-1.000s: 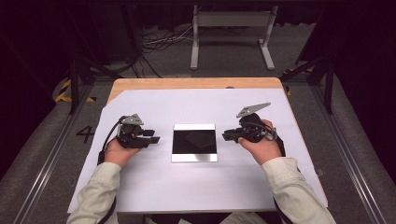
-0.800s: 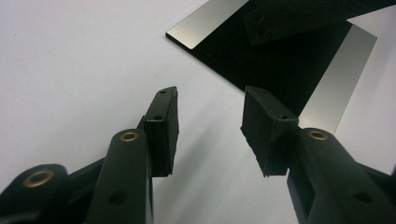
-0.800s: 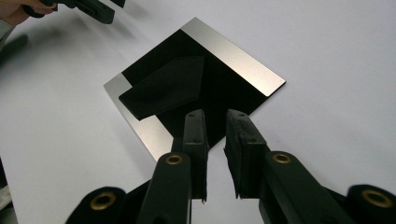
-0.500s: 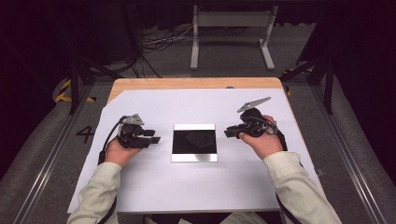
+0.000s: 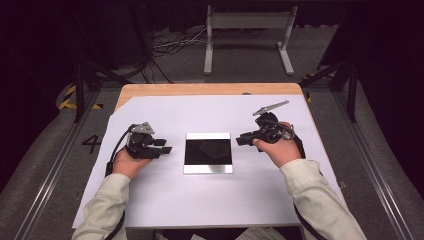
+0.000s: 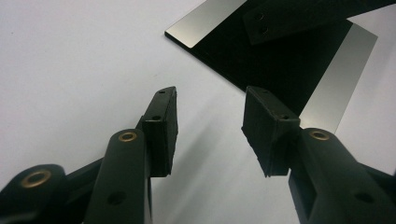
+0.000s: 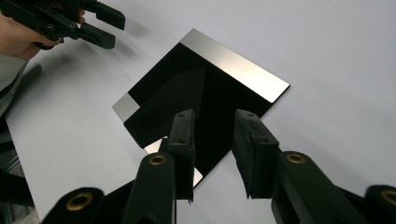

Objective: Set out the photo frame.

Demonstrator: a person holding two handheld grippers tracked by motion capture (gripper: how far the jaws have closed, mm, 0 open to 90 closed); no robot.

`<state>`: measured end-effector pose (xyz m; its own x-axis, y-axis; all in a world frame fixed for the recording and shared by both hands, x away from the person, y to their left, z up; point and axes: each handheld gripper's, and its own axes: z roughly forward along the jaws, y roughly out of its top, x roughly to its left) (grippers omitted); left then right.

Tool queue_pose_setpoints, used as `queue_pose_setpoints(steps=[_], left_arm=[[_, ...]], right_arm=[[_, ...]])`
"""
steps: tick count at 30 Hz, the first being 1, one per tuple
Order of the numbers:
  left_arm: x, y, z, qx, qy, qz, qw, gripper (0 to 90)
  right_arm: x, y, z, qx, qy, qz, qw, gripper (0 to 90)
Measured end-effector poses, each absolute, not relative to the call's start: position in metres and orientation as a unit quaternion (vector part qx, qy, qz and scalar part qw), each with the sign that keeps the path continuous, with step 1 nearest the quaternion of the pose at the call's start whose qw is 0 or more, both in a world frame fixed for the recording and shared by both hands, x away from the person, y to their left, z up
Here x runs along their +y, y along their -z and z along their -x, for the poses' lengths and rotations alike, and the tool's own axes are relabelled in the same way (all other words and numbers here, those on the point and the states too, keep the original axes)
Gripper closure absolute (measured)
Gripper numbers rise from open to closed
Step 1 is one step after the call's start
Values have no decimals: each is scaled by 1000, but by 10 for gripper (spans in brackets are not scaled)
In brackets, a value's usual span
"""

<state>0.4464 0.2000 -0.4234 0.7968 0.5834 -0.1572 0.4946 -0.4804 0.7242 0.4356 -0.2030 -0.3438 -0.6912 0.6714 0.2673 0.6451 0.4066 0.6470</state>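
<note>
Black plate (image 5: 208, 152) flat on bench (image 5: 165, 200), between both jaw sets, untouched. Left gripper (image 5: 163, 149) jaws apart, empty; right gripper (image 5: 243, 138) jaws just opening, empty. Approach step; next needs closing in on plate edge.

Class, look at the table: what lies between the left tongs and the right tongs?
The square black mirror plate with silver edges, flat on the white sheet, lies between left tongs and right tongs; high view.

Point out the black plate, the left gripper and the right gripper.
black plate (image 5: 208, 151), high view, middle of its dark face.
left gripper (image 5: 167, 146), high view, between its fingertips.
right gripper (image 5: 240, 138), high view, between its fingertips.
</note>
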Motion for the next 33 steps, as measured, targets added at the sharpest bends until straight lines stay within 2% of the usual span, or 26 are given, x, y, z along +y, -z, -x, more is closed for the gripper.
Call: queue_pose_setpoints(steps=[24,33], left_arm=[[206,425,-442,317,-58,-859,399,556],[205,425,-443,316,-57,-859,399,554]], right_arm=[[-179,353,-447,837,-358,-414,-5,596],[-174,365,-451,818,-362,-445,-43,510]])
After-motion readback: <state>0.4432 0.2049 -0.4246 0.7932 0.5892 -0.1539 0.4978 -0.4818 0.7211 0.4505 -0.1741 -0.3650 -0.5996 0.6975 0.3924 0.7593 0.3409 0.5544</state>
